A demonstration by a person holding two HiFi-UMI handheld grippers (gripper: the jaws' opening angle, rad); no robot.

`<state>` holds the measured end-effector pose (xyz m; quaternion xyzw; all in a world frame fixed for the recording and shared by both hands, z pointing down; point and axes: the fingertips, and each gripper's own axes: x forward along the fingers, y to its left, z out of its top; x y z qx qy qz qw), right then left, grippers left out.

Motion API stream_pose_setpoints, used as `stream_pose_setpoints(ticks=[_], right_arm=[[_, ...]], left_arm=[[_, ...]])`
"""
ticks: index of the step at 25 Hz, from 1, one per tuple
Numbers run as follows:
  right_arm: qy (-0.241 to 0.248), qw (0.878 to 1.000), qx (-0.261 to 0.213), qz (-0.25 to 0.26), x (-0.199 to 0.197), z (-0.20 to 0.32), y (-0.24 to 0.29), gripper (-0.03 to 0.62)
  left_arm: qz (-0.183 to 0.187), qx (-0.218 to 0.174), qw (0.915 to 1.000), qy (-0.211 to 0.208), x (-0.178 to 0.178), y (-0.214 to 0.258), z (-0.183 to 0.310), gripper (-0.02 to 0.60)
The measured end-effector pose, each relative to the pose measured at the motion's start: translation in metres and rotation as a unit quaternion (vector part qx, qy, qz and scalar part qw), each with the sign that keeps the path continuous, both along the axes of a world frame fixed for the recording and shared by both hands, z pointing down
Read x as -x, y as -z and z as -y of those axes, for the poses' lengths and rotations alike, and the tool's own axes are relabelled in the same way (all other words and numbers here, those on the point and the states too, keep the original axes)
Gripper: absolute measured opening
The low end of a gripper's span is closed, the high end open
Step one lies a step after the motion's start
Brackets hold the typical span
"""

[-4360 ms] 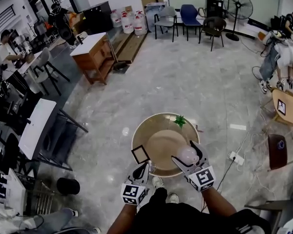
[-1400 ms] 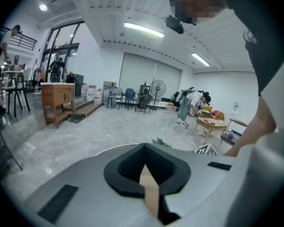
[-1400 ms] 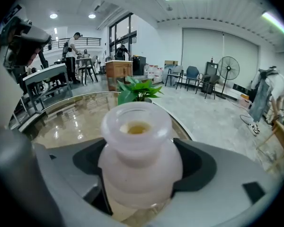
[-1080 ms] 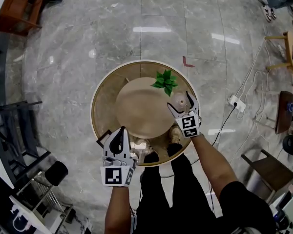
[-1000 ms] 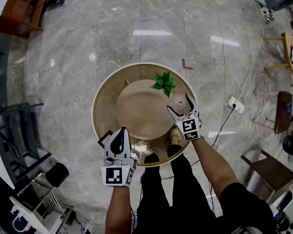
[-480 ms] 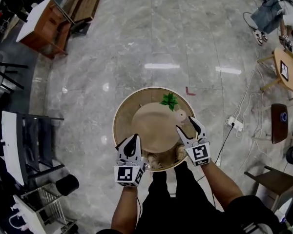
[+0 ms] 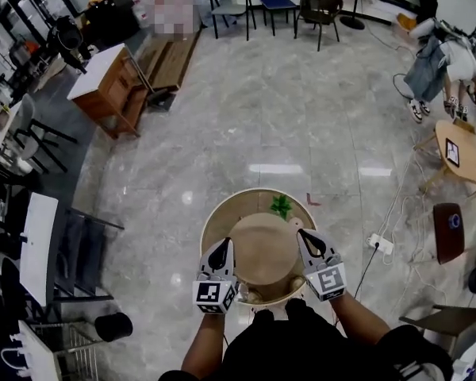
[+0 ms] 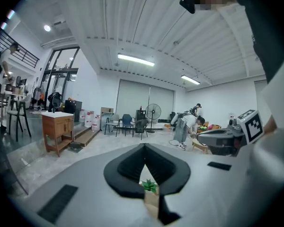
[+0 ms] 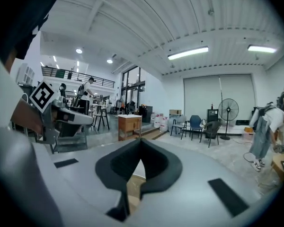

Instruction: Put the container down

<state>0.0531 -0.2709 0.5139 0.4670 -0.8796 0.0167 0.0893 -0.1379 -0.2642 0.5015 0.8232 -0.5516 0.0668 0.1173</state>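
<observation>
Seen from above, a person stood at a round table (image 7: 262, 248) on a grey marble floor, holding out a hand-held gripper in each hand.

Only the head view showed the container (image 7: 296, 223). It was small and pale and stood on the table at about 2 o'clock of the tabletop. A green plant (image 7: 282, 206) stood just beyond it, at about 1 o'clock.

In that view the right gripper (image 7: 306, 237) reached in from 4 o'clock. The container was just off its tip, toward 11 o'clock, and outside the jaws. Whether the two touched could not be told. The left gripper (image 7: 221, 244) reached in from 7 o'clock, well apart from the container.

The right gripper view looked level across the room instead. It showed the right gripper (image 9: 140, 140) with its jaws closing down to meet at the tips and nothing between them. Tan tabletop showed below the tips, and the container was out of sight. The left gripper (image 9: 61, 118) appeared at 9 o'clock.

The left gripper view showed the left gripper (image 8: 144, 146) with its jaws also together and empty. The plant (image 8: 149, 186) was visible in the slot beneath the tips, which the right gripper view did not show. The right gripper (image 8: 227, 138) sat at 3 o'clock. A standing fan (image 8: 153, 112) and chairs (image 8: 128, 123) lined the far wall.
</observation>
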Motion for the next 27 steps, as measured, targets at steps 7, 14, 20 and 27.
stream_pose_setpoints(ticks=[7,14,20,27], right_arm=[[0.038,0.999,-0.032,0.007,0.012,-0.018,0.055,-0.002],[0.046,0.996,-0.077,0.010,0.025,-0.015,0.100,-0.002],[0.056,0.993,-0.100,0.021,0.037,-0.012,0.120,-0.002],[0.073,0.991,-0.104,0.045,0.051,-0.011,0.130,-0.002]], left_arm=[[-0.005,-0.016,0.9998,0.006,-0.002,0.025,-0.024,-0.005],[0.000,-0.045,0.9989,0.015,0.007,0.048,-0.026,-0.005],[0.002,-0.062,0.9977,0.025,0.014,0.064,-0.031,-0.005],[0.002,-0.063,0.9975,0.033,0.020,0.063,-0.035,-0.005]])
